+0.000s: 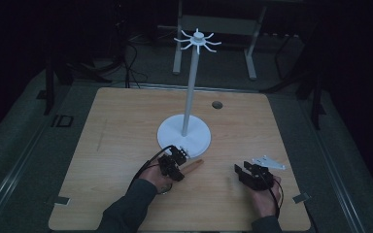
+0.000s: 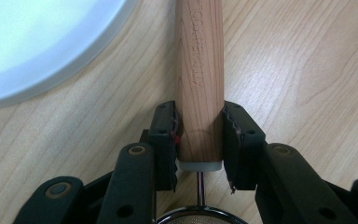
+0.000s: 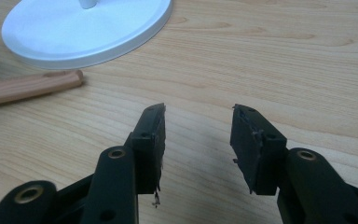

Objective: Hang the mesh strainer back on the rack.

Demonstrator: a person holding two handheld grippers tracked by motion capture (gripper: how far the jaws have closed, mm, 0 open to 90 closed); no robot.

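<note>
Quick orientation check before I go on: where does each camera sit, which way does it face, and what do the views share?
High view: above the person's side, looking forward and down on the wooden table; both forearms enter from below, left hand-held gripper, right hand-held gripper.
Left gripper view: rides the left hand-held gripper, looking along jaws shut on the wooden handle.
Right gripper view: rides the right hand-held gripper, jaws open over bare wood.
Shared: all three show the handle and the white stand base.

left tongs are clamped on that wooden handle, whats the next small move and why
Probably lift it a little off the table. The left tongs press both sides of the handle, which lies flat beside the white stand base; the right tongs are open and holding nothing.
</note>
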